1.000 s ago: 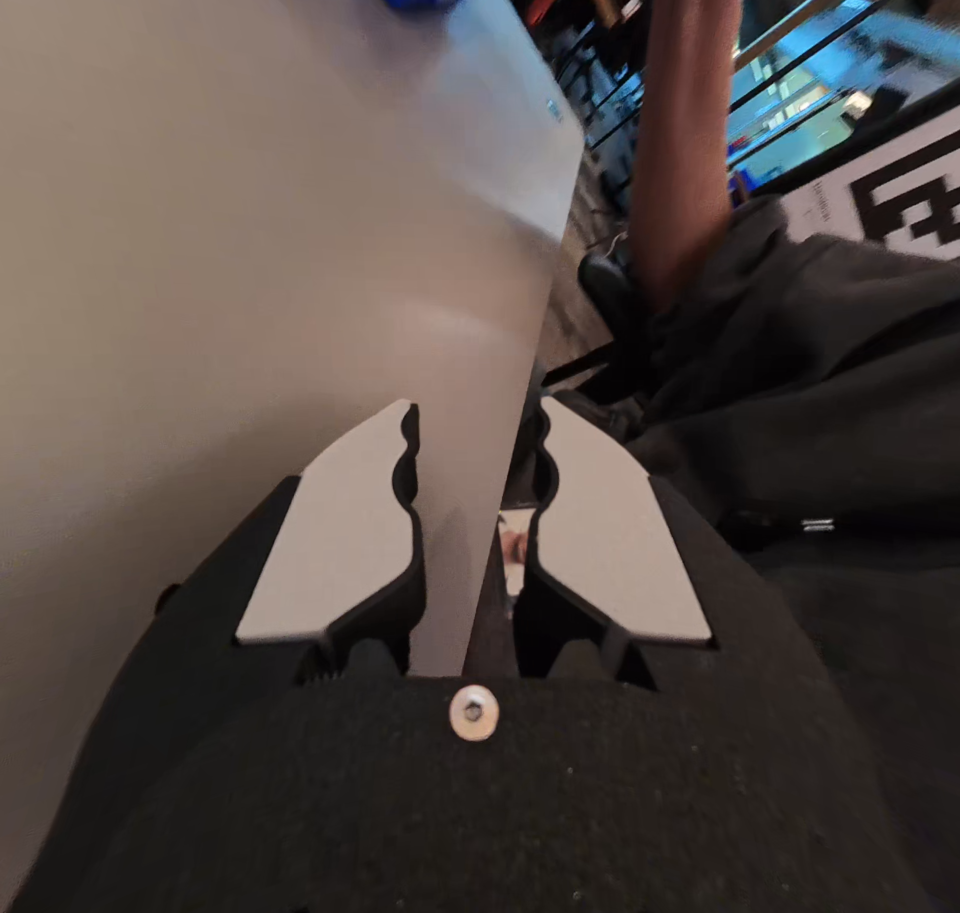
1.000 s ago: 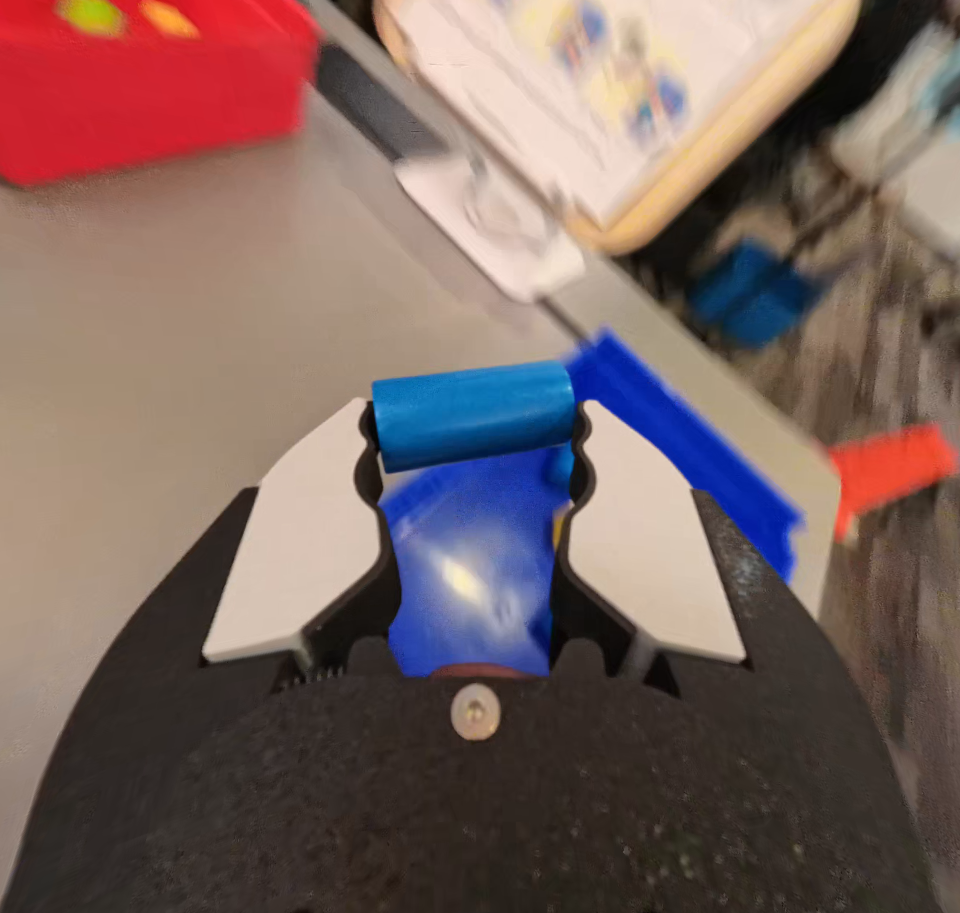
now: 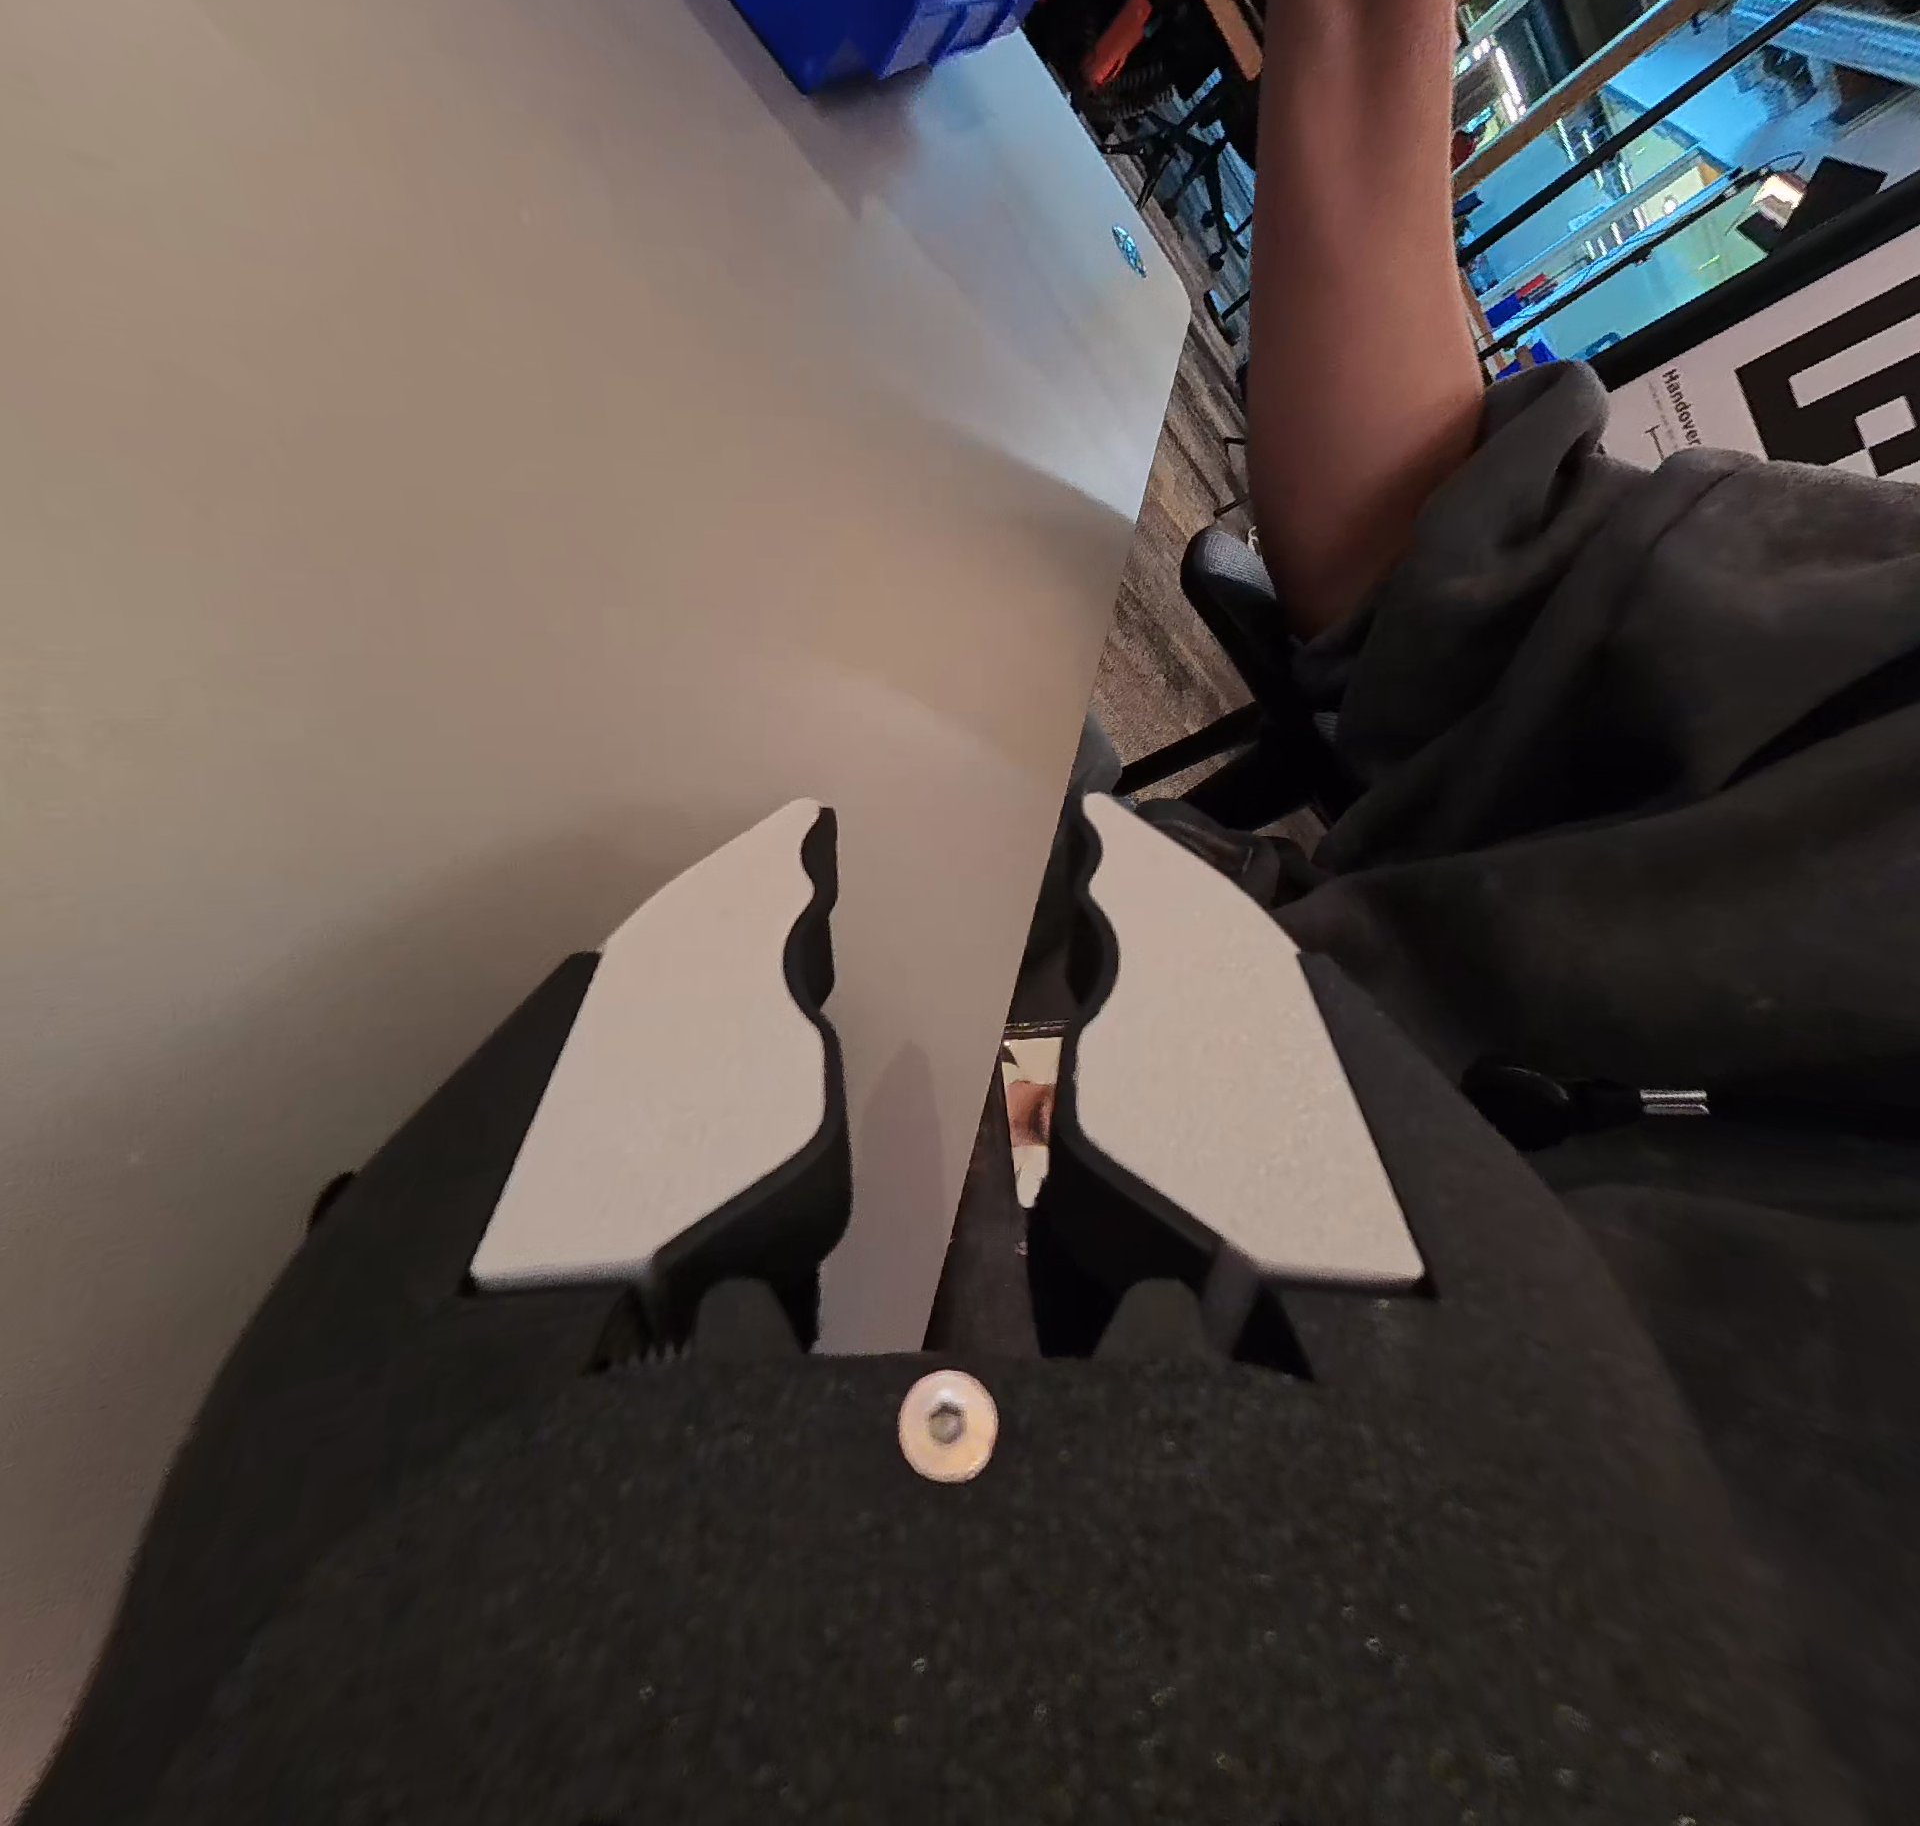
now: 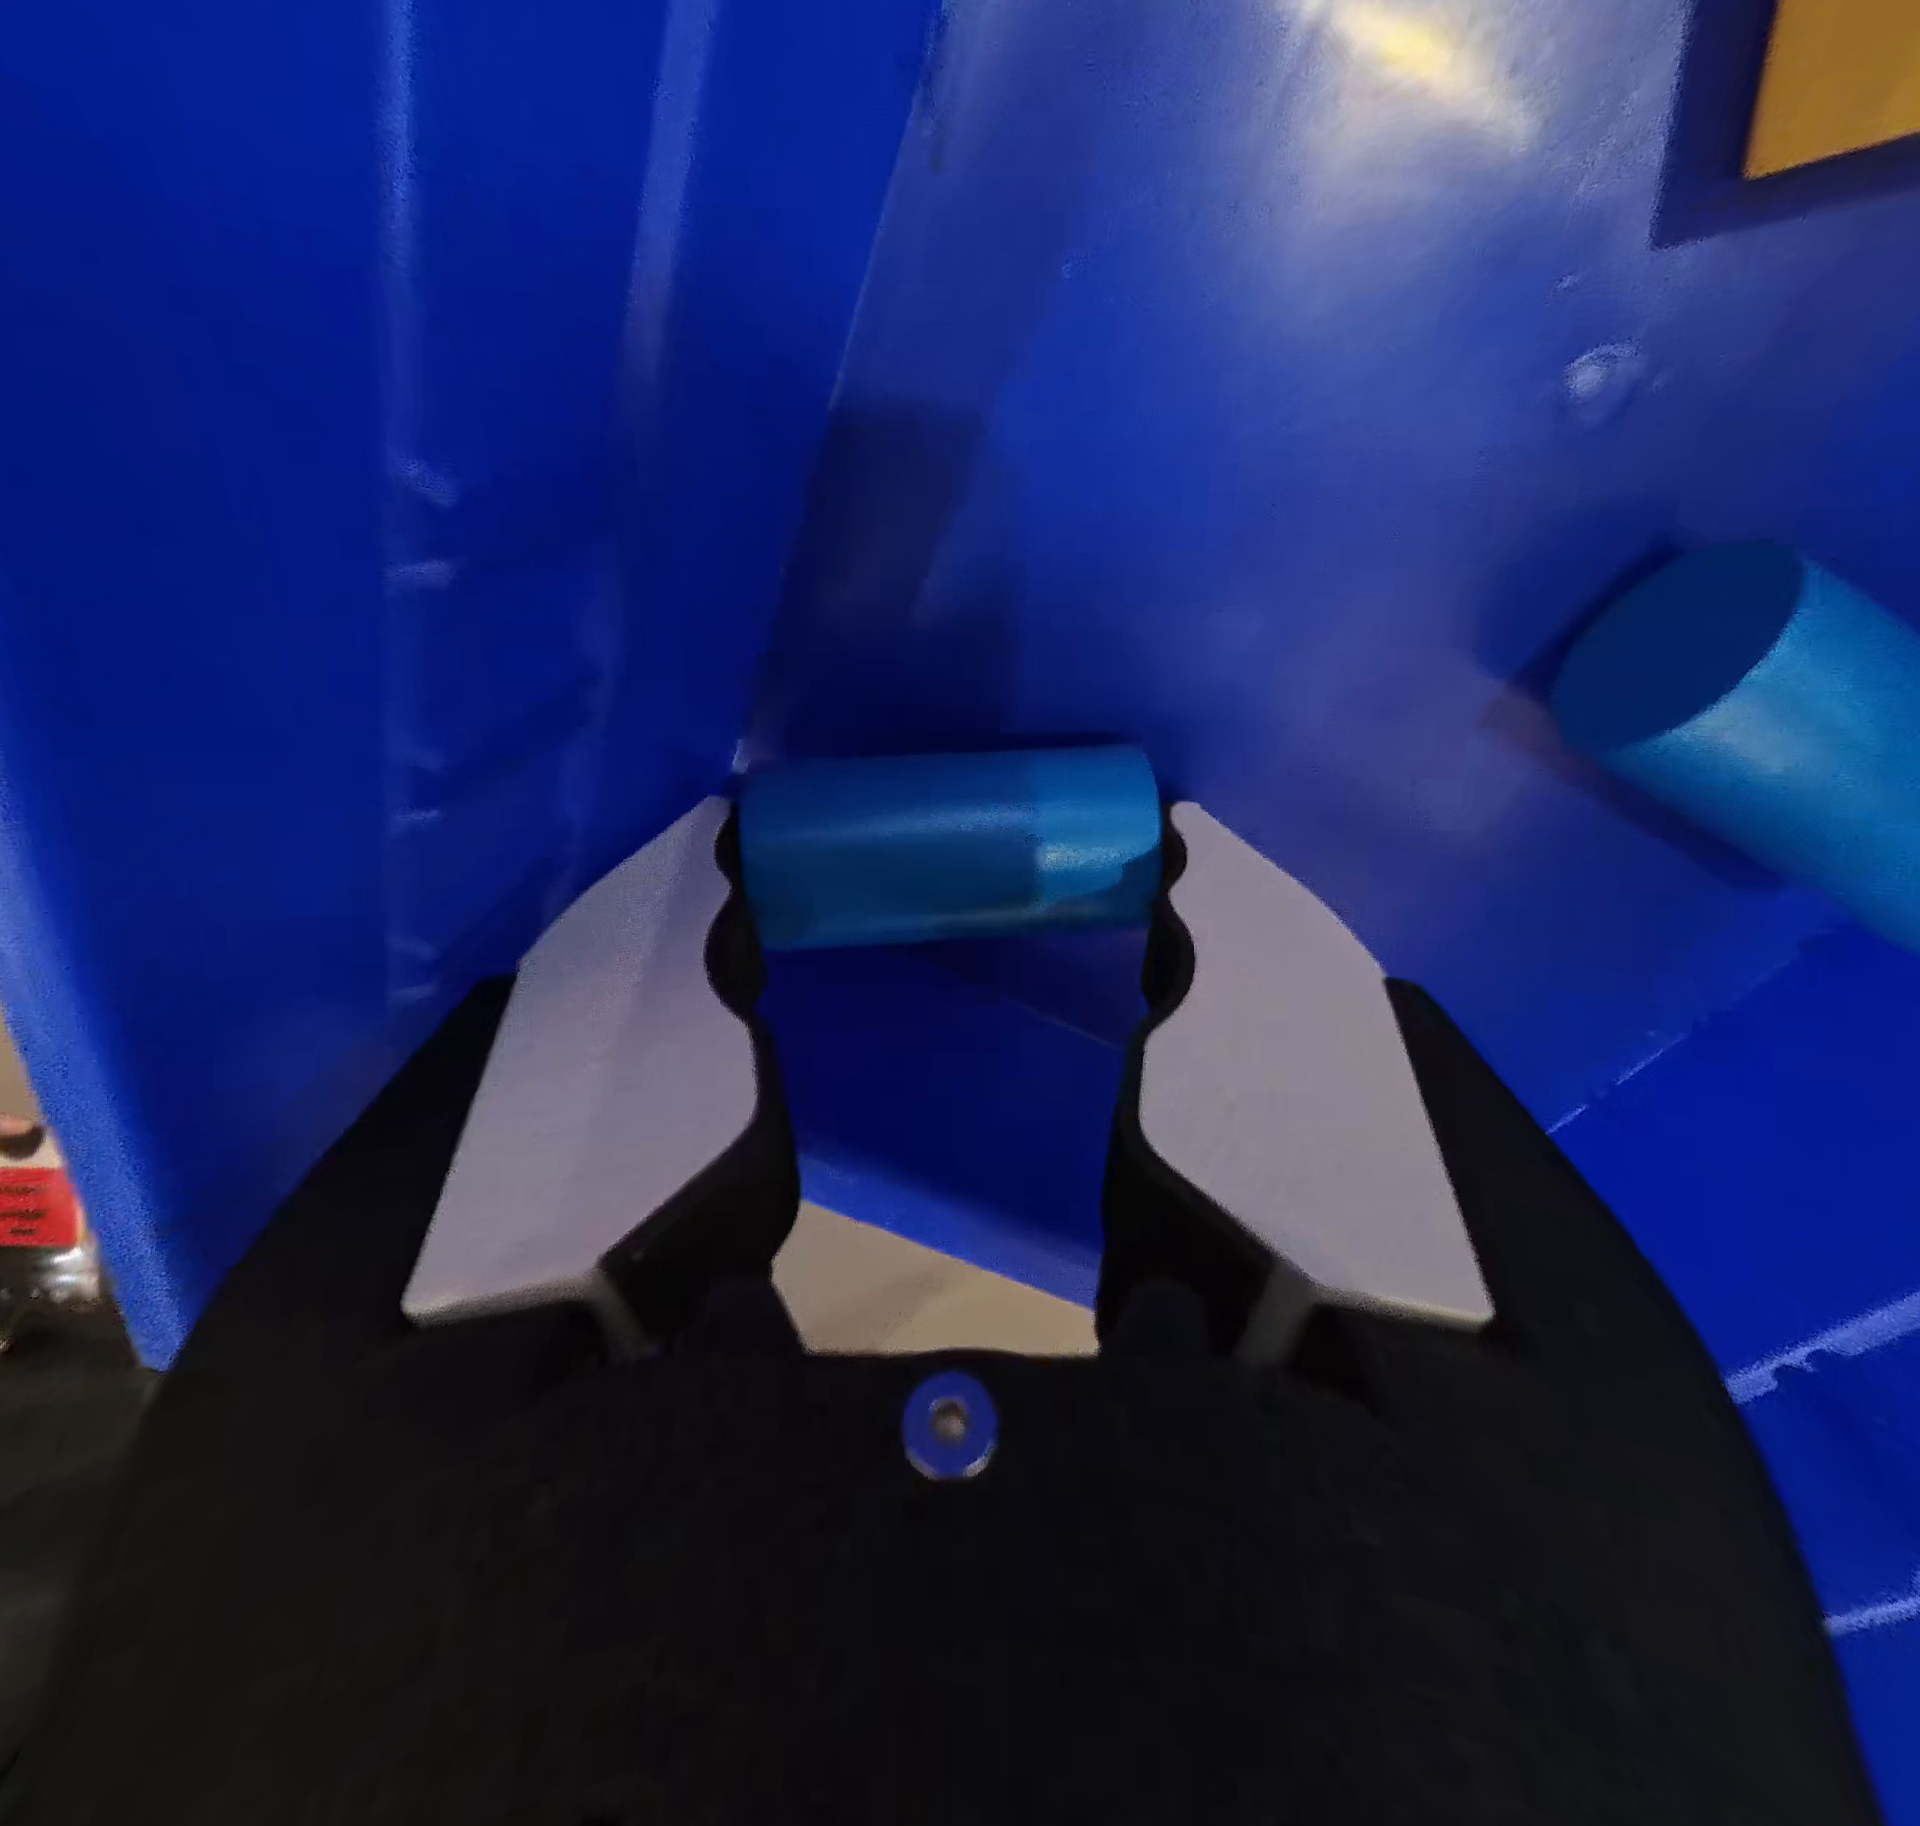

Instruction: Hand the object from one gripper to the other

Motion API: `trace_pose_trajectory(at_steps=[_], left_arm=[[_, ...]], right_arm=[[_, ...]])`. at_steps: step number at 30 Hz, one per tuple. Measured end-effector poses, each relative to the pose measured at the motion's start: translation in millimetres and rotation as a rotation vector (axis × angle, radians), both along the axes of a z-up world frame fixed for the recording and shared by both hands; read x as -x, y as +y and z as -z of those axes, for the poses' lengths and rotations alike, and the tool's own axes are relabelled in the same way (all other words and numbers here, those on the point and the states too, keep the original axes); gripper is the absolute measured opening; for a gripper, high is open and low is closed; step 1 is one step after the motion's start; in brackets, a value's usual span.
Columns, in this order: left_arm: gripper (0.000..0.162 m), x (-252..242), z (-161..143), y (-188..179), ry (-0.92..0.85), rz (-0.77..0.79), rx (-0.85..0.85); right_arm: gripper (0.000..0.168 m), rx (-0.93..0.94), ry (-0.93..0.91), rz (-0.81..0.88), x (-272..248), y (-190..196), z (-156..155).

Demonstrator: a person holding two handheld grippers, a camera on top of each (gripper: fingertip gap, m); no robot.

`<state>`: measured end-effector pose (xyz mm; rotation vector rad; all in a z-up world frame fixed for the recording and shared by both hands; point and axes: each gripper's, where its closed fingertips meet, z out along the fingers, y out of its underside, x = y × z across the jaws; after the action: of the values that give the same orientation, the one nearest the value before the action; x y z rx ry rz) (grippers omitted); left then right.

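right gripper [image 4: 951, 867]: pinched the blue cylinder [image 4: 940, 862] crosswise at its tips; a second ago over the table, now down inside the blue bin [image 4: 416, 322]
second cylinder [image 4: 1766, 727]: lay in the bin, right
left gripper [image 3: 951, 909]: empty, tongs apart, unmoved at table [image 3: 416, 426] edge
meaning: handover likely done, drop-off pending

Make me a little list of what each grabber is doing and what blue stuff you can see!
left gripper: open, nothing between its fingers, held over the near edge of the grey table
right gripper: shut on the blue cylinder, which lies crosswise between the fingertips
where the right gripper is: inside the blue bin, close to its walls
other thing in the bin: a second blue cylinder, off to the right
bin seen from the left gripper: at the far end of the table
person: a bare forearm and dark sleeve
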<state>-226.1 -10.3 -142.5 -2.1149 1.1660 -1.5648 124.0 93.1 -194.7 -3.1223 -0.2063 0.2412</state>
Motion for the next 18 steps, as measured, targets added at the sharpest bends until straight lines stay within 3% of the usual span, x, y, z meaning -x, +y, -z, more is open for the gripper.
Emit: trace_pose_trajectory(at_steps=[5,12,15,18], left_arm=[[0.041,1,-1,1,-0.002,-0.006,0.0],[0.041,8,-7,9,-0.013,-0.037,-0.024],[0.041,16,-11,19,-0.013,-0.078,-0.075],[0.043,31,-15,38,0.034,-0.128,-0.21]], right_arm=[[0.072,-0.086,0.075,0.005,2,-2,-21],[0.075,-0.637,-0.021,-0.019,-7,-23,-139],[0.067,-0.905,0.073,-0.013,26,-45,-139],[0.071,-1.093,0.17,0.007,60,-72,-108]])
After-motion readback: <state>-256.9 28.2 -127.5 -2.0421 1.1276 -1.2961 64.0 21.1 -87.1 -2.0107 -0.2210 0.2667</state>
